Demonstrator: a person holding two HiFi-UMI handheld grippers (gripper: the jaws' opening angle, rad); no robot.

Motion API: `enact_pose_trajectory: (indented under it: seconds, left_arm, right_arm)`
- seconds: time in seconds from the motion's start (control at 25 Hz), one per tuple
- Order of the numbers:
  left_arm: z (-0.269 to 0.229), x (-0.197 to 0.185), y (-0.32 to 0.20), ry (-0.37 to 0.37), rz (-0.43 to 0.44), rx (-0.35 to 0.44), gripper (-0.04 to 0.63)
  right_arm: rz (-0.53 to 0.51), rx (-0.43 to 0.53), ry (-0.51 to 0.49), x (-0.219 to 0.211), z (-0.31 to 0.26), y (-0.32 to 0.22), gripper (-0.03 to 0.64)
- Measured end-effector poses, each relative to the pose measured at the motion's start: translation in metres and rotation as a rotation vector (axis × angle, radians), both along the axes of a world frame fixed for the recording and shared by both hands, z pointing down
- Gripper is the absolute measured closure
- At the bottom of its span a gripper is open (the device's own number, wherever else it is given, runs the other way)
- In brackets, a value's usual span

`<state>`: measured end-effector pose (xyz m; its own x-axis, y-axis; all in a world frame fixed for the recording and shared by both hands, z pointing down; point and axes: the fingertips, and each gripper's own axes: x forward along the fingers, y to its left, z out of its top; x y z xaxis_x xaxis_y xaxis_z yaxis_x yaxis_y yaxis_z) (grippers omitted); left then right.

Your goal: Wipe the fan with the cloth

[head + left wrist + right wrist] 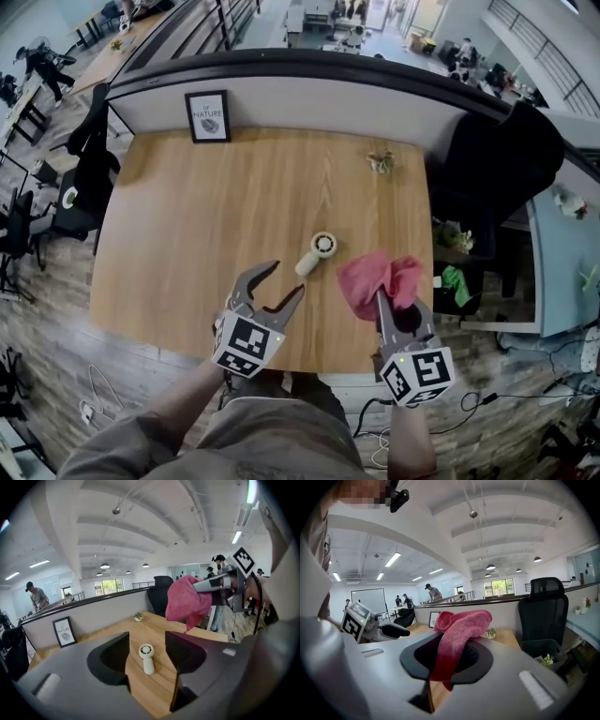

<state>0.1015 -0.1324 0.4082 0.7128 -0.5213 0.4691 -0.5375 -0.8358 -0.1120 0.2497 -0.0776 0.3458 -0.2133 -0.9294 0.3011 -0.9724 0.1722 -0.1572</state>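
Jaws wide apart and empty on the left gripper; the right gripper pinches the soft, floppy cloth. The fan lies on the bench between them and looks light, rigid and likely to skid, so its handle seems the best hold.

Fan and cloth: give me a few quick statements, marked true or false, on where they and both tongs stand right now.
1. The fan lies on the table with nothing touching it. True.
2. The right tongs grip the cloth. True.
3. The left tongs are shut on the fan. False: they are open and empty, short of the fan.
4. The cloth covers the fan. False: it hangs from the right tongs, apart from the fan.
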Motion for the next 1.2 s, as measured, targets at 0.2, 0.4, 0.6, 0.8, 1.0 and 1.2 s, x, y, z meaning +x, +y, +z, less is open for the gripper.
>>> enact_pose_trajectory:
  seconds: [0.2, 0.4, 0.6, 0.8, 1.0, 1.2]
  left_arm:
    - [0.072, 0.025, -0.007, -0.062, 0.052, -0.076, 0.353]
    - [0.130, 0.033, -0.025, -0.104, 0.017, -0.130, 0.351]
    - [0.183, 0.033, -0.040, -0.152, 0.006, -0.183, 0.327]
    - [0.221, 0.043, -0.049, -0.177, 0.029, -0.204, 0.327]
    - [0.247, 0.051, -0.055, -0.190, 0.023, -0.224, 0.366]
    - [0.255, 0.054, -0.058, -0.207, 0.042, -0.217, 0.400]
  right_arm:
    - [0.021, -0.047, -0.021, 0.005, 0.034, -0.020, 0.558]
    - [0.025, -0.103, -0.033, 0.008, 0.072, -0.038, 0.558]
    - [0.011, -0.142, -0.014, 0.008, 0.107, -0.052, 0.558]
    - [-0.004, -0.180, -0.019, 0.002, 0.139, -0.061, 0.558]
    - [-0.012, -0.215, -0.021, -0.004, 0.163, -0.065, 0.558]
    - [-0.022, -0.252, -0.002, -0.003, 0.180, -0.066, 0.558]
